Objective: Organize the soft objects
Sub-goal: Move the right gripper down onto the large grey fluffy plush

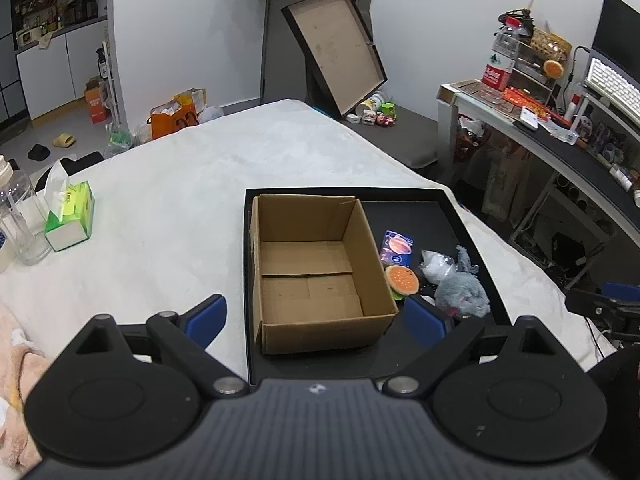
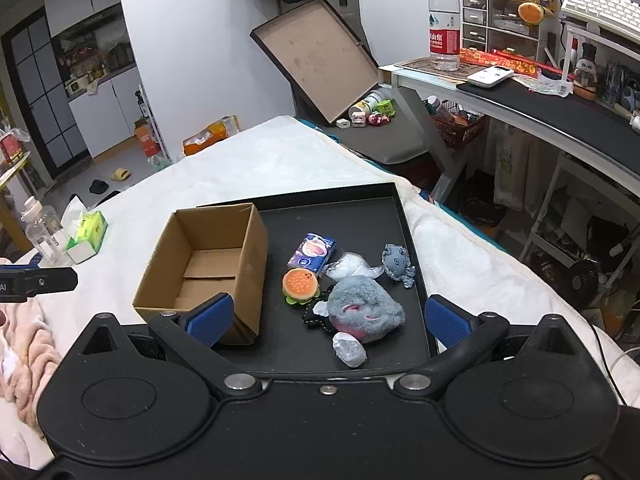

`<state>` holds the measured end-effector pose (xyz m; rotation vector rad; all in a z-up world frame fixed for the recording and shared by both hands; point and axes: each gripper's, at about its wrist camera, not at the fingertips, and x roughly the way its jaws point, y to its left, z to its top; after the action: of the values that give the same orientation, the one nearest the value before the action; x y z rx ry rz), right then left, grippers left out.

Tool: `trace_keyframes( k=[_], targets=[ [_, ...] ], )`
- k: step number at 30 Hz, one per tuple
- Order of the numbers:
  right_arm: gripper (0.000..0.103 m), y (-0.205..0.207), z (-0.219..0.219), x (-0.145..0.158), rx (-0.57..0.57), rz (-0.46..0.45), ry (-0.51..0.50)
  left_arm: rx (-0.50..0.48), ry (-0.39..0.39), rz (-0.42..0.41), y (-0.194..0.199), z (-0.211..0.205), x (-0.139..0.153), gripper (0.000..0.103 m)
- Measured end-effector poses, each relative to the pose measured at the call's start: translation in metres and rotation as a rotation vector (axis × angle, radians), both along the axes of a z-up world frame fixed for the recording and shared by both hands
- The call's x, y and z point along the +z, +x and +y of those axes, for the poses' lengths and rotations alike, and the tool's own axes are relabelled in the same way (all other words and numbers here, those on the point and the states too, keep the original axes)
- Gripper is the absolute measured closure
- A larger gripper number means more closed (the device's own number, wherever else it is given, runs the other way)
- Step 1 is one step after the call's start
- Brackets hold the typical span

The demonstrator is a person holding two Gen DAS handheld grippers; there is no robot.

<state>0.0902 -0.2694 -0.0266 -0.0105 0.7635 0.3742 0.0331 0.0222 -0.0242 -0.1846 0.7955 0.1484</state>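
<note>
Soft objects — a grey plush toy, a burger-shaped plush, a small grey octopus-like toy, a clear bag of white stuffing and a small wrapped grey bundle — are found lying loose in a black tray on the bed, together with a blue printed packet. A cardboard box is stood open and empty in the left part of the same tray, just beside the burger plush.

The right gripper is held with its jaws spread wide and nothing between them; the grey plush toy is seen directly ahead, close in front of the fingers and roughly centred between them. Its long axis is judged to run crosswise to the gripper's line of approach, the pink-marked side being turned toward the camera.

The left gripper is likewise spread and empty, and is lined up on the box rather than on the toys, which lie off to its right.

The right gripper is judged the nearer — a short forward and downward reach would be called for, then a carry leftward to the box.
</note>
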Motion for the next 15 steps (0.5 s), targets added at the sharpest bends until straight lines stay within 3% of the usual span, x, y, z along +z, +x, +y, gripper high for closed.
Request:
trace_keyframes(
  k=[15],
  targets=[
    [0.000, 0.031, 0.005, -0.031, 0.017, 0.033, -0.033, 0.085, -0.025, 0.037, 0.026, 0.023, -0.029, 0.011]
  ],
)
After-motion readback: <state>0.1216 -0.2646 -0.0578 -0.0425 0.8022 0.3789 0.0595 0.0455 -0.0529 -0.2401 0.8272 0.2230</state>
